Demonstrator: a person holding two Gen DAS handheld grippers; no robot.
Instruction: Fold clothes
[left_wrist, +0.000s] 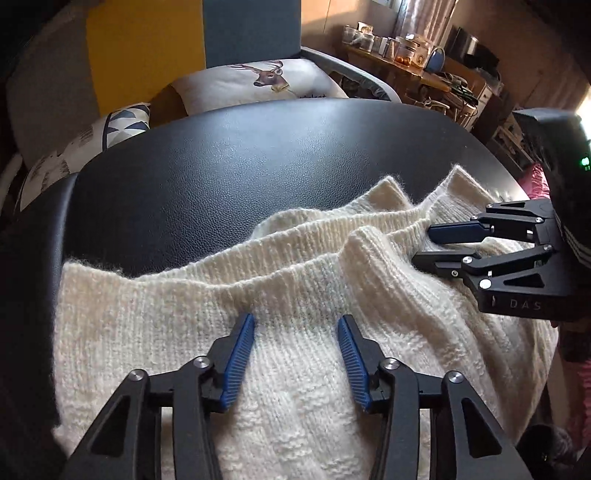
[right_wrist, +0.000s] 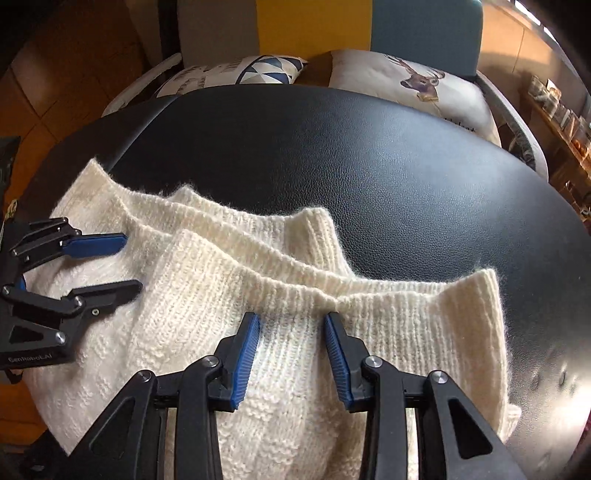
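A cream knitted sweater (left_wrist: 280, 295) lies bunched on a black leather table top (left_wrist: 258, 155), its ribbed hem (left_wrist: 332, 254) folded in ridges toward the far side. My left gripper (left_wrist: 297, 325) hovers open just over the knit near the hem, nothing between its blue pads. In the same view my right gripper (left_wrist: 424, 243) reaches in from the right, open over the sweater's right part. From the right wrist, the sweater (right_wrist: 258, 295) fills the lower left, my right gripper (right_wrist: 291, 321) is open above the ribbed hem (right_wrist: 388, 299), and the left gripper (right_wrist: 133, 262) stands open at the left.
The table top (right_wrist: 406, 184) is bare beyond the sweater. Behind it a sofa holds a deer-print cushion (left_wrist: 266, 81) and a blue-triangle cushion (left_wrist: 118, 125). A cluttered wooden shelf (left_wrist: 406, 59) stands at the back right. Wooden floor shows at the left (right_wrist: 55, 74).
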